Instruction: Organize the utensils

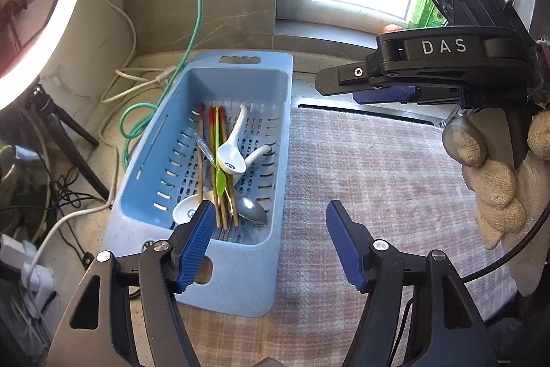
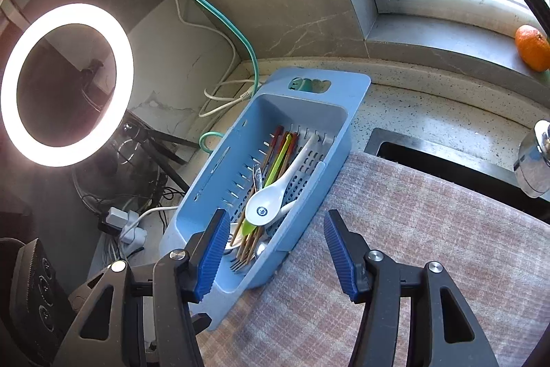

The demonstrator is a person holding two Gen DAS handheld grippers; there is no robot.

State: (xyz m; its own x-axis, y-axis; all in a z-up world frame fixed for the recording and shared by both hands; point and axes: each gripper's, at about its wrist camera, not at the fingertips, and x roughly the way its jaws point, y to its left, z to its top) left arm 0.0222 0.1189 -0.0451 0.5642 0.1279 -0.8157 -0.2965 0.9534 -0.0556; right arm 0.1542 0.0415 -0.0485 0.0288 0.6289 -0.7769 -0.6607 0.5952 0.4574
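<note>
Taking the pale blue slotted plastic drainer basket (image 1: 237,277) as landmark: to its left, white and green cables (image 1: 137,81) are trailed over the speckled stone surface (image 2: 429,112), out of the working area. Inside the basket the utensils are gathered in one loose pile: red-tipped wooden chopsticks (image 1: 201,160), a lime-green plastic piece (image 1: 220,181), white ceramic soup spoons (image 1: 232,157), a steel spoon (image 1: 252,210) and a fork (image 2: 237,263), laid lengthwise and crossing, unsorted by kind. This could be seen as either a collected load or one awaiting sorting. At the basket's near end the left gripper (image 1: 268,239) is held with jaws apart and empty. To the basket's right a pink checked cloth (image 1: 378,167) is spread, perhaps as a laying-out area, over which the right gripper (image 2: 276,253) is held, likewise parted and empty.
</note>
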